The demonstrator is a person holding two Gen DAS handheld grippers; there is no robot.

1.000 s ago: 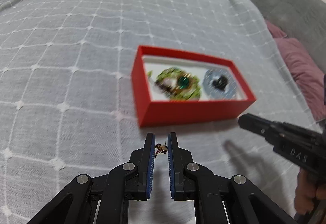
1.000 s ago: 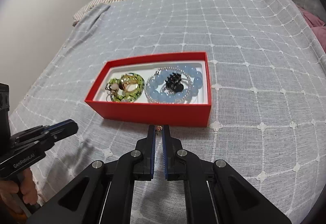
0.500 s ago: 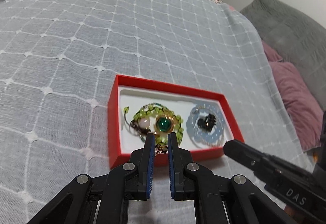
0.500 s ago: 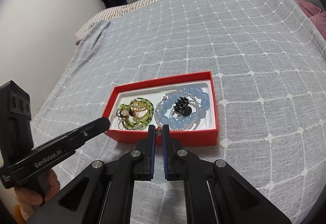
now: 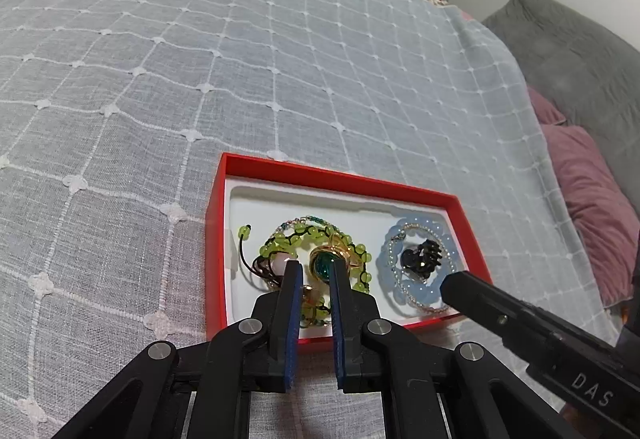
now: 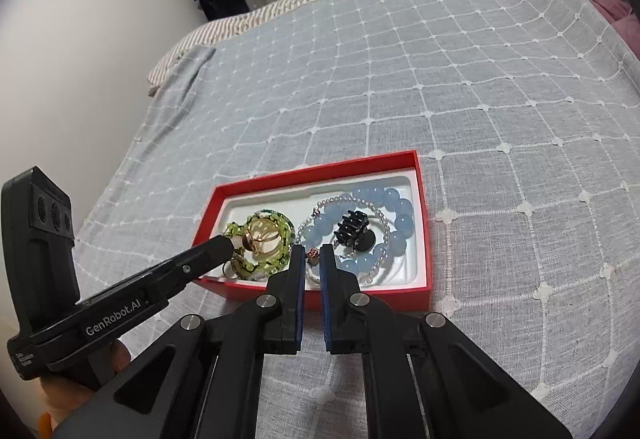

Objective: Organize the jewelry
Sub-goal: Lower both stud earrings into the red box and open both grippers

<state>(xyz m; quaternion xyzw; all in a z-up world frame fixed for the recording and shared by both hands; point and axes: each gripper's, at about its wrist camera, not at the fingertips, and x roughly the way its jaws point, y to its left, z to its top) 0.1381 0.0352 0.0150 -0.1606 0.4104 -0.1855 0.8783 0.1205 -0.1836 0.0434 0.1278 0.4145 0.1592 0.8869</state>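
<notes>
A grey white-gridded woven bedspread (image 6: 460,87) fills both views. Lower centre, a red rectangular cardboard box (image 6: 424,223) holds beaded jewelry. The right gripper (image 6: 313,254) pinches a small rose-gold charm (image 6: 313,254); the left gripper (image 5: 313,271) is parted.

One red box (image 5: 468,223), one green bead bracelet (image 5: 280,239), one blue bead bracelet (image 6: 396,215), one black hair claw (image 6: 352,225), two grippers: left (image 5: 314,269), right (image 6: 310,253).

Left gripper (image 5: 314,269) fingers hide part of green bracelet (image 5: 316,239) — item betw. right gripper (image 6: 311,253) tips too small to ID.
</notes>
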